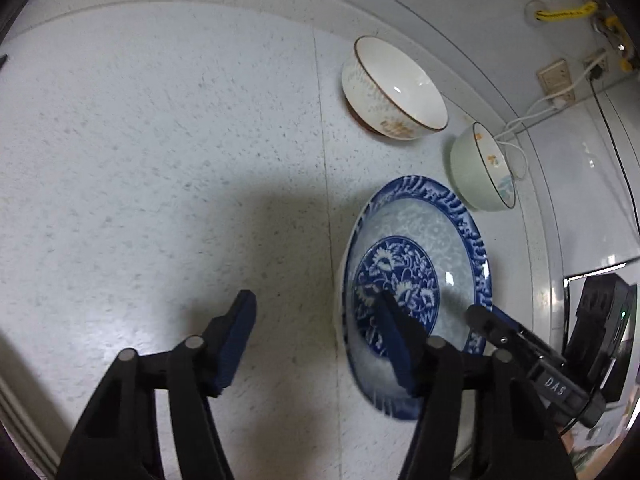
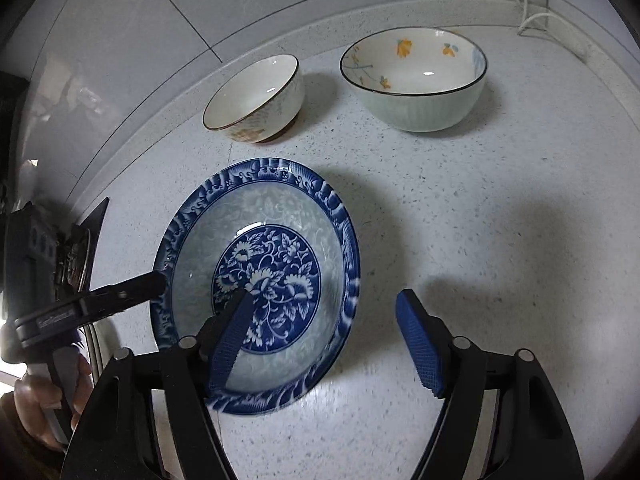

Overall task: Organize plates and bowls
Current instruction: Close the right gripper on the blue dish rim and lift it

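Countertop [image 1: 160, 140] in speckled white carries all three dishes you are sorting. Your left wrist view shows what the right one lacks: wall sockets [image 1: 556, 80] with white cables plugged in, a yellow fitting [image 1: 568, 12] high on the wall, and your right gripper [image 1: 480, 316] coming in from the lower right with "DAS" printed on its black body. Your right wrist view alone shows the hand [image 2: 48, 392] holding your left gripper [image 2: 158, 280], whose body carries a label too blurred to read.

The blue-and-white floral plate [image 2: 256, 280] lies flat and face up near the counter's front edge, round, with no long axis to speak of. Behind it, close to the counter's back edge by the wall, stand two bowls, both upright with mouths up: the brown-rimmed white bowl [image 2: 256, 96] with an orange motif on its side, and the pale green bowl [image 2: 416, 80] with a dark rim and yellow flowers inside. The bowls stand apart from each other and from the plate.

Your left gripper [image 1: 316, 320] has its jaws spread, one finger over bare counter and the other over the plate's blue centre; nothing is gripped. Your right gripper [image 2: 324, 320] is likewise parted, with the plate's rim between the fingers; whether either pad touches it you cannot tell.
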The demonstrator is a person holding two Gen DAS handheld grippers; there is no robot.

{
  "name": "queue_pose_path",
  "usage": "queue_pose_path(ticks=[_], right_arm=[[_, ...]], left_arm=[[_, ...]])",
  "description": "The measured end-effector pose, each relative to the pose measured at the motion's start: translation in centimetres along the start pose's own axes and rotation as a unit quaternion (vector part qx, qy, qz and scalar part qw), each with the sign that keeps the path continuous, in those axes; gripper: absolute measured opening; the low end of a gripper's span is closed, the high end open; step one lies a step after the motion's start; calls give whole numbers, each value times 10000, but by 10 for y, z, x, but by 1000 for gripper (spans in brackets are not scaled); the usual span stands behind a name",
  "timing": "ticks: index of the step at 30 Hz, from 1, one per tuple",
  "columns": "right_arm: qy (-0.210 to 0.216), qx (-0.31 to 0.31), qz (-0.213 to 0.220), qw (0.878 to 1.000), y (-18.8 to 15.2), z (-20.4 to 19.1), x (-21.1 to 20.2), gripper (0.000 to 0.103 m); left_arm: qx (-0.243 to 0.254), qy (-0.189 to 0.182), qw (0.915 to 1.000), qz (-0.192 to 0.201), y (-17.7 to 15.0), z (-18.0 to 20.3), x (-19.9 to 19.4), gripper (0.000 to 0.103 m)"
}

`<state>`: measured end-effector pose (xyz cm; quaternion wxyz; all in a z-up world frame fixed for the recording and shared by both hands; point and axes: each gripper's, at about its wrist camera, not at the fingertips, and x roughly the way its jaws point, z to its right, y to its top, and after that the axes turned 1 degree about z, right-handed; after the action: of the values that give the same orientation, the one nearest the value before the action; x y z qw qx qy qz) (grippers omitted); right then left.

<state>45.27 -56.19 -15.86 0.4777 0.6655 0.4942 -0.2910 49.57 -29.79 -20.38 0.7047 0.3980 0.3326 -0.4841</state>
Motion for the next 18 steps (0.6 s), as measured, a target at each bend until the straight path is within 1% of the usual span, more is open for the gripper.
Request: queue_pose_path(ticks=[1,2,3,4,5,6,7,8,10,18], right_arm=[[50,-3,-55,10000,3,2,4,50],[125,16,-110,9999,5,4,7,47],[214,54,-161,9996,7,6,9,40],[315,110,-219,9992,8,8,12,32],[373,136,-275,9988,10,10,15,28],[412,156,-335,9985,11,12,18,22],[417,173,-375,9983,10,14,20,16],[403,175,-403,9982,10,14,21,13],[356,149,-388,9985,9,15,20,9],[275,128,-301,9991,2,14,9,8]], left_arm=[[-35,-51,10000,-44,2,0,5,49],[-74,-102,9999,-95,3,0,9,43],[-125,-156,9997,-154,4,0,13,40],[-141,-224,9994,-216,4,0,18,34],[-329,-156,9991,-212,3,1,21,29],[-325,-190,9991,-201,3,2,23,26],[-328,-244,9989,-226,2,2,24,19],[-357,-313,9985,-275,2,2,27,13],[-395,-335,9983,-258,-2,0,27,11],[-526,-421,9974,-248,-15,-3,17,11]])
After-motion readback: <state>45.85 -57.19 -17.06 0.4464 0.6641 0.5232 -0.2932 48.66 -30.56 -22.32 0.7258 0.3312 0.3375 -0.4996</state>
